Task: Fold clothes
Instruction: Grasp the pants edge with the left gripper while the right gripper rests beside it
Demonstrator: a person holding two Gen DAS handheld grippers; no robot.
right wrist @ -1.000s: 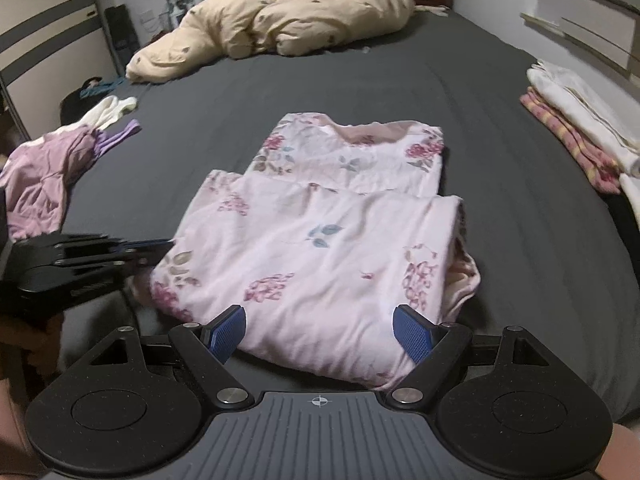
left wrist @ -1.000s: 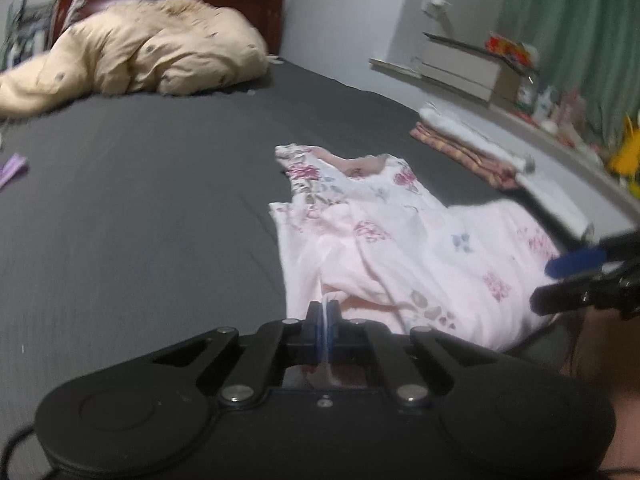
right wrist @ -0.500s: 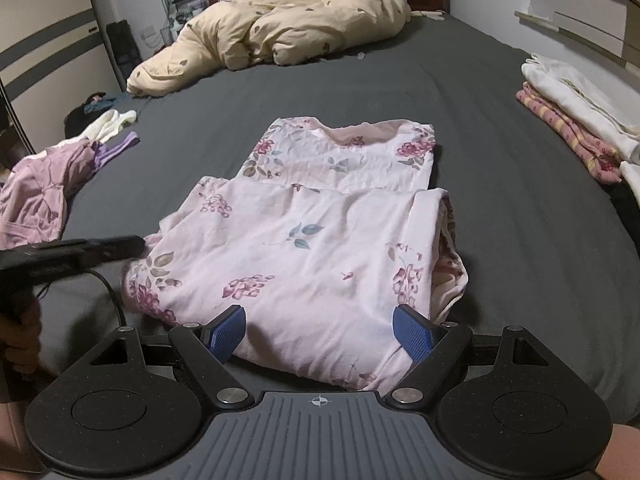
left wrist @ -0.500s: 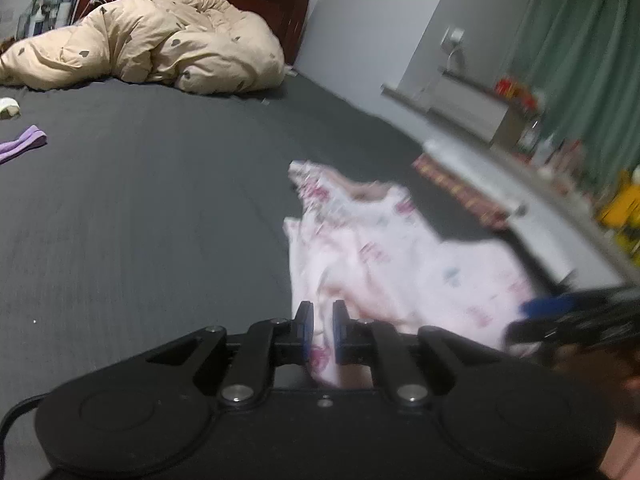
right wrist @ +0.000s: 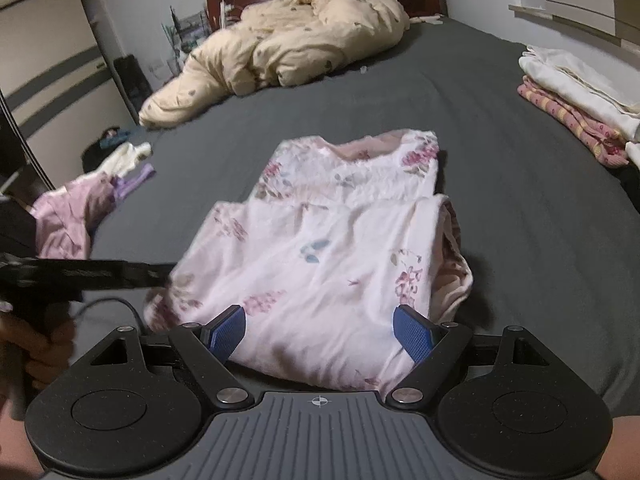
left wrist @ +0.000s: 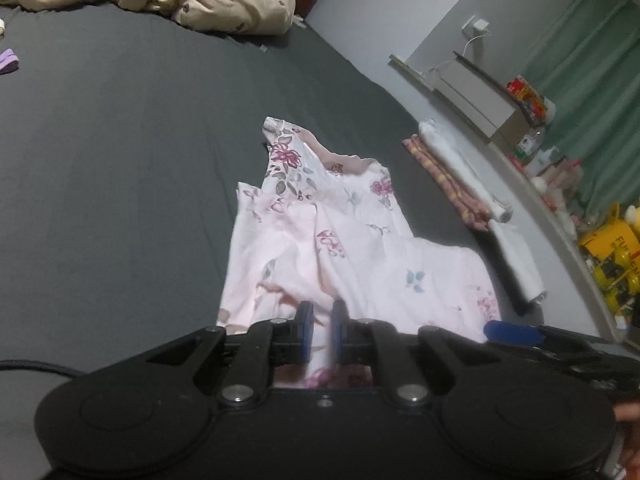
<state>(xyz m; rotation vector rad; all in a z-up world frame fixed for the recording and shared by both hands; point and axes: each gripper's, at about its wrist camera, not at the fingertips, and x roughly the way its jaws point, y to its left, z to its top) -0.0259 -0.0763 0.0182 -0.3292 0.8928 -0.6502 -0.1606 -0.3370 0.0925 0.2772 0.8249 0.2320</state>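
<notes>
A pale pink floral garment lies partly folded on the dark grey bed sheet, neckline toward the headboard. My left gripper is at the garment's near left corner, its jaws a narrow gap apart with a fold of the cloth pinched between them. A ridge of fabric runs up to it. In the right wrist view the left gripper reaches in from the left to that corner. My right gripper hangs wide open over the garment's near edge, holding nothing; its blue pad shows in the left wrist view.
A cream duvet is heaped by the wooden headboard. Folded clothes are stacked along the bed's right edge. Loose pink and purple clothes lie at the left edge. A cluttered sill runs beside the bed.
The left gripper's jaws went from tightly pressed to a narrow gap with cloth in it, and it lifted and tilted. The right gripper stayed wide open, rising slightly over the garment.
</notes>
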